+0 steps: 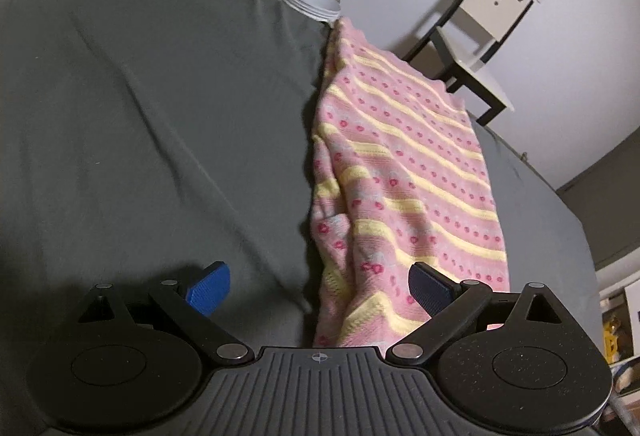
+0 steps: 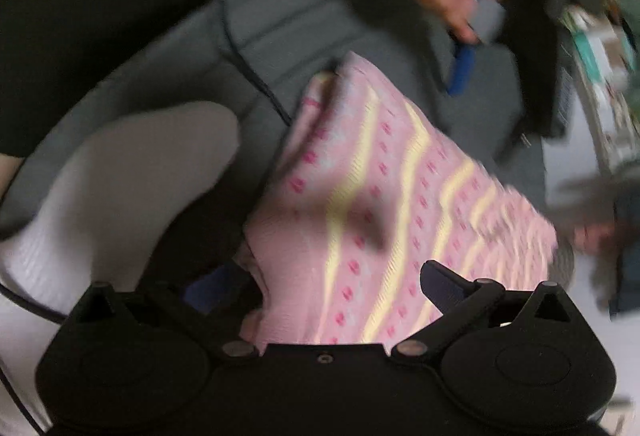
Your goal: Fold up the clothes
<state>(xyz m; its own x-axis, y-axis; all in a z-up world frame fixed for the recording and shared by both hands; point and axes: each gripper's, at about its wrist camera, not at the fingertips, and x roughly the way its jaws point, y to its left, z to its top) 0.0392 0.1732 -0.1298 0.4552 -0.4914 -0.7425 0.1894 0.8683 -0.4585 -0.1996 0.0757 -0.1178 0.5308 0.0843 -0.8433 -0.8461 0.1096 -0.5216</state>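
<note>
Presently: pink striped garment, folded, on grey sheet; long axis runs lower centre to upper centre of left view. Left gripper: fingers spread, empty, hem between them. Right gripper: spread, cloth between, likely nearer.

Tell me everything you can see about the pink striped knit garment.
The pink knit garment looks soft, with pale yellow stripes and rows of small darker pink motifs. It lies in a long, partly folded shape on the grey cover, its left edge bunched. Both grippers' fingers are spread open around its near end; no firm grip shows.
</note>
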